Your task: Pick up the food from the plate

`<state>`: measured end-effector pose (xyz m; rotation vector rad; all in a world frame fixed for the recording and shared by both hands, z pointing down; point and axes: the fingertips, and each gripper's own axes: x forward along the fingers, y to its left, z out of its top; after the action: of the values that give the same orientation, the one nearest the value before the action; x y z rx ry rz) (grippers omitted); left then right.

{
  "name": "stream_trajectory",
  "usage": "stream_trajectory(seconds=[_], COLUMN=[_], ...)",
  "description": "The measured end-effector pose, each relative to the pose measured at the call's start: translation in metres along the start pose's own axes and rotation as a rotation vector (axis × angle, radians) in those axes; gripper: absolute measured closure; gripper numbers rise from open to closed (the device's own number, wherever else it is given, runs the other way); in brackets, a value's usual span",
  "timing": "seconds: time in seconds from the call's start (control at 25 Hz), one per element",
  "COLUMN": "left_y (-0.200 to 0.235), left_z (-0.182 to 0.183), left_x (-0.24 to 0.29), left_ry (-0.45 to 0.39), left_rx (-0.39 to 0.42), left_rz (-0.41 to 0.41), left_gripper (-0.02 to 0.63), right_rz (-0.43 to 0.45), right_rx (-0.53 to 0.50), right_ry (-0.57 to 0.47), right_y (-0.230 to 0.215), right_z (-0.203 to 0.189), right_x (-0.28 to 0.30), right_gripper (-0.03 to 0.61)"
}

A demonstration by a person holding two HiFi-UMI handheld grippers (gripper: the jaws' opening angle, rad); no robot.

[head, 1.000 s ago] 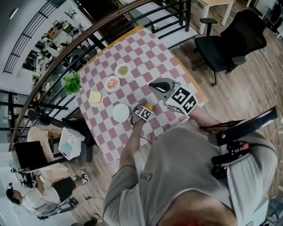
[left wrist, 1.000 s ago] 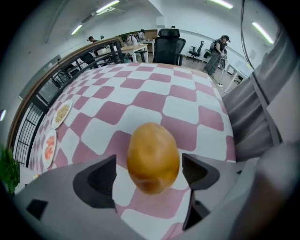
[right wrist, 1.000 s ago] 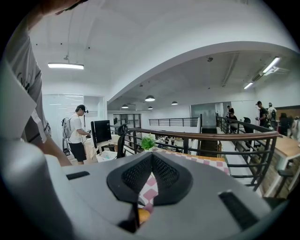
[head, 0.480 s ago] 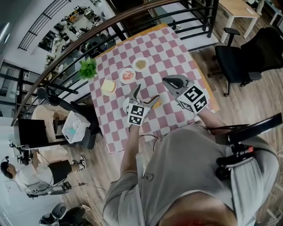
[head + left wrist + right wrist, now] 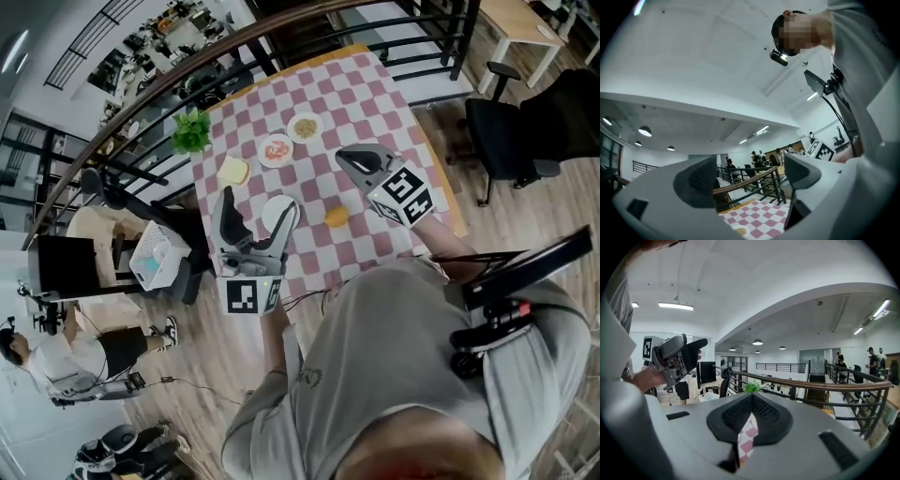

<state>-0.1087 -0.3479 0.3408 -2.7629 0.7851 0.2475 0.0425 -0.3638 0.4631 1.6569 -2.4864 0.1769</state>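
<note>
An orange piece of food (image 5: 337,216) lies on the pink checked cloth (image 5: 352,98), just right of an empty white plate (image 5: 275,212). My left gripper (image 5: 260,208) is raised over the table's near left edge, beside that plate, open with nothing between its fingers (image 5: 701,180); it points up and away, at the far railing. My right gripper (image 5: 344,157) hovers above the table's right half, past the orange food, shut and empty, its pads (image 5: 740,416) meeting. From the right gripper view I see the left gripper (image 5: 677,359) held in a hand.
Farther back on the cloth are a slice of bread (image 5: 232,170), a plate of tomato slices (image 5: 276,150) and a plate of crumbly food (image 5: 305,127). A green plant (image 5: 191,130) stands at the far left corner. A dark railing (image 5: 234,47) runs behind the table; black office chair (image 5: 525,131) at right.
The left gripper has risen from beside the orange food and swung to the table's near left edge, jaws wider apart. The right gripper has stayed above the table's right side.
</note>
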Motion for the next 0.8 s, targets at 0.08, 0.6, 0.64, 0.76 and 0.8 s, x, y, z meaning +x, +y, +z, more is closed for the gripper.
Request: stream_trajectory(seconds=[0.08,0.6,0.64,0.76,0.8], left_y=[0.009,0.047,0.049,0.055,0.056], left_z=[0.008,-0.016,-0.017,-0.026,-0.029], left_x=[-0.008,-0.021,-0.021,-0.023,-0.024], left_ry=[-0.005,0.043,0.037,0.041,0.047], left_rx=[0.004,-0.069,-0.081,-0.109,-0.115], left_rz=[0.047,0.207,0.214,0.239,0.246], left_gripper=[0.153,0.482,0.531,0.592,0.600], right_rz=[0.011,0.051,0.048,0.044,0.044], right_rx=[-0.001,-0.038,-0.039,-0.047,-0.050], right_ry=[-0.006,-0.048,-0.047,-0.040,-0.039], right_y=[0.002,0.014,0.013,0.013,0.014], right_z=[0.003,0.030,0.029,0.027,0.026], right_x=[0.006,0.021,0.022,0.024,0.024], right_gripper=[0.565,0.565,0.565,0.565,0.565])
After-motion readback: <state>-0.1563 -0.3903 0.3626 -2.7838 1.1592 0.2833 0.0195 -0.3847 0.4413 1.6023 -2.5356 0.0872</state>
